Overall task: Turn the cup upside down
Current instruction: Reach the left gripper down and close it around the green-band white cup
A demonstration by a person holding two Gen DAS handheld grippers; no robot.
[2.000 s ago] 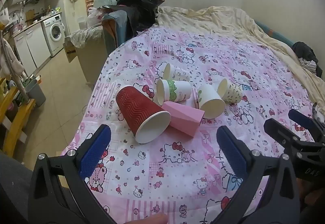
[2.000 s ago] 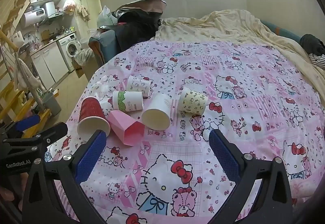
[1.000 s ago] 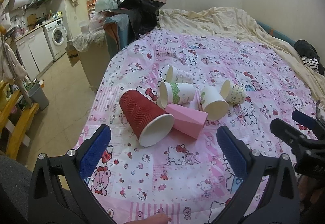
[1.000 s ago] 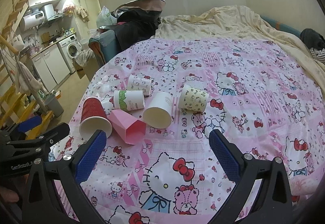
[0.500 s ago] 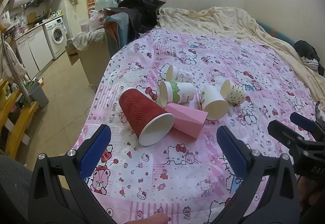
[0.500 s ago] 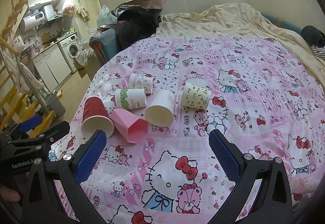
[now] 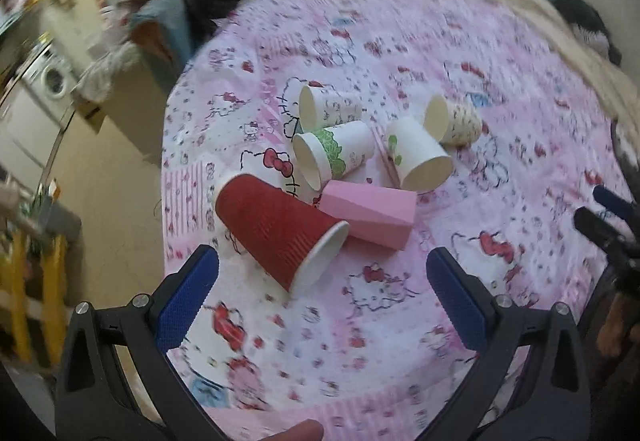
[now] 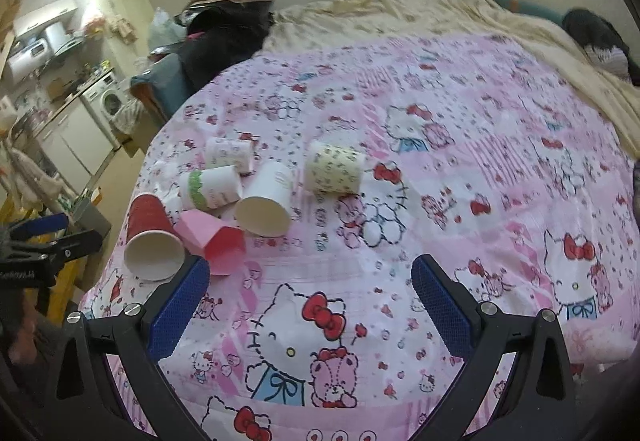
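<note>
Left gripper [image 7: 320,273] just dipped in closer, jaws still spread and holding nothing, so the red cup [image 7: 280,231] on its side at 12 o'clock looks like the pick, while the right gripper [image 8: 310,281] hangs back, also wide and unloaded.

black plastic frames, blue ribbed fingers [image 7: 188,293], silver screws [image 8: 488,307]

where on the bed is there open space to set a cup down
Bare sheet lies between the red cup and the right gripper, and right of the yellow patterned cup. The six cups crowd the left edge.
</note>
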